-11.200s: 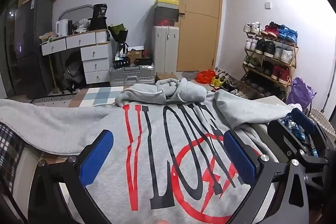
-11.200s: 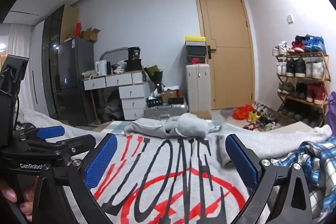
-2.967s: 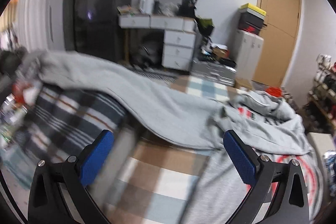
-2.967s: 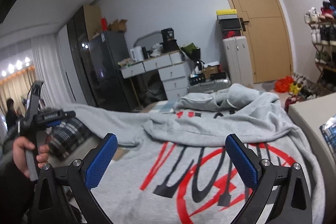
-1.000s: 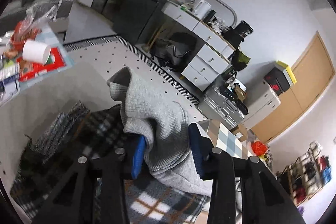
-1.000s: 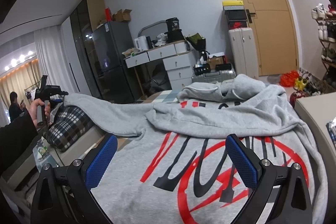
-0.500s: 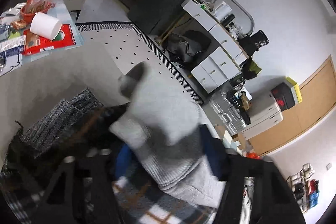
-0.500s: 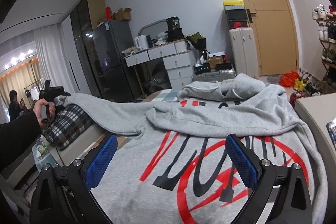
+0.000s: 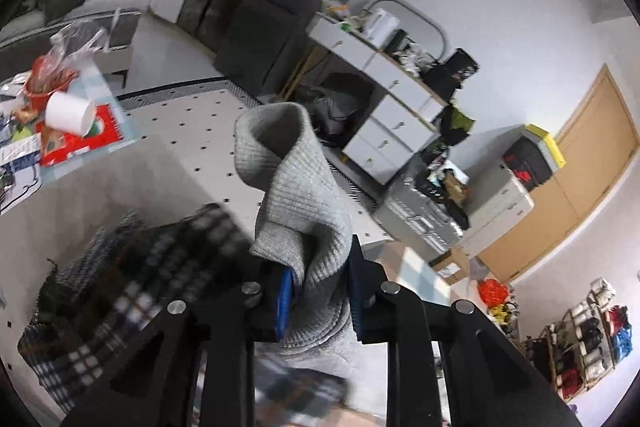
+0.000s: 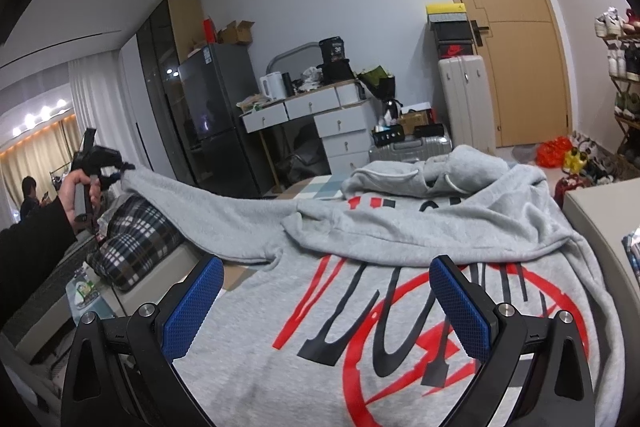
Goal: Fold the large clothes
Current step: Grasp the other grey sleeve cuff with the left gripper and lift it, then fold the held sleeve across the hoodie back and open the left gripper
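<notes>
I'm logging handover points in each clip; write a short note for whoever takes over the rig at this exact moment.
Left gripper: shut on the ribbed sleeve cuff of the grey hoodie, arm stretched out to the left over a plaid cloth.
Right gripper: open, holding nothing, hovering over the hoodie's printed body.
Hoodie: lies spread with red and black print up; its right sleeve is already folded across the chest, hood bunched at the far end.
Left to do: bring the held sleeve in across the body, then fold the body up.

Black box (image 10: 335,53) on the desk — reads "36".
</notes>
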Motion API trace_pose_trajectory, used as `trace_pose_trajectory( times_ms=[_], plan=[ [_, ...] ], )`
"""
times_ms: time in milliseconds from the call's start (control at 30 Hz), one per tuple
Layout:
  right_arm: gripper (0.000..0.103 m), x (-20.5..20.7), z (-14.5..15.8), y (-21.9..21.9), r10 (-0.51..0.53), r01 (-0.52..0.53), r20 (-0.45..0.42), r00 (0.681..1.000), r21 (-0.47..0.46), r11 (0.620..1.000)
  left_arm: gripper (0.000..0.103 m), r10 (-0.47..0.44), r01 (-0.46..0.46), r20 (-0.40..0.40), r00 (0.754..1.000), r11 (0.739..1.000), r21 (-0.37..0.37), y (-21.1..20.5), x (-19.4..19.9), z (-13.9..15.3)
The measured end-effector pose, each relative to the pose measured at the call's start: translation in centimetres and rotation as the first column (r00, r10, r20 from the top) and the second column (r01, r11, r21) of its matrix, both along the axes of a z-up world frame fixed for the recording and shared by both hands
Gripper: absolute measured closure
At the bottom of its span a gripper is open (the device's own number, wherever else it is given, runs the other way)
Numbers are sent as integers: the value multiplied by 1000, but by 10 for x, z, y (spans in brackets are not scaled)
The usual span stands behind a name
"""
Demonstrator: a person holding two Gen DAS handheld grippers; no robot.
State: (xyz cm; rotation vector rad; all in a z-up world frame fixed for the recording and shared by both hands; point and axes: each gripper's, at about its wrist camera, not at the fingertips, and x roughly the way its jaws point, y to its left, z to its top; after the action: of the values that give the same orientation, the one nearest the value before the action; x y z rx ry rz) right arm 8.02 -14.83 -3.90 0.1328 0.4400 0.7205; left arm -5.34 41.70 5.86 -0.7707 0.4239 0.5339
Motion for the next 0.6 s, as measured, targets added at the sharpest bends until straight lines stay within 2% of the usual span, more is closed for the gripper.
trace_pose_trajectory(
  times_ms=[67, 200, 367, 467, 600],
  plan=[
    [0, 0, 1, -2, -4, 4, -3, 1000, 6, 1000, 87, -25, 24, 15, 1000, 1000, 5, -9, 5, 13],
    [0, 3, 3, -8, -9, 9, -21, 1000, 25, 1000, 88, -111, 108, 30, 993, 990, 88, -43, 24, 49],
    [0, 6, 7, -19, -16, 19, -43, 999, 70, 997, 92, -255, 245, 59, 965, 960, 137, -103, 59, 93],
    [0, 8, 9, -28, -33, 37, -52, 998, 86, 996, 92, -360, 346, 64, 931, 923, 165, -151, 85, 110],
    [0, 13, 10, -44, -84, 90, -64, 994, 102, 991, 92, -508, 493, 23, 861, 844, 214, -229, 127, 118]
  ],
)
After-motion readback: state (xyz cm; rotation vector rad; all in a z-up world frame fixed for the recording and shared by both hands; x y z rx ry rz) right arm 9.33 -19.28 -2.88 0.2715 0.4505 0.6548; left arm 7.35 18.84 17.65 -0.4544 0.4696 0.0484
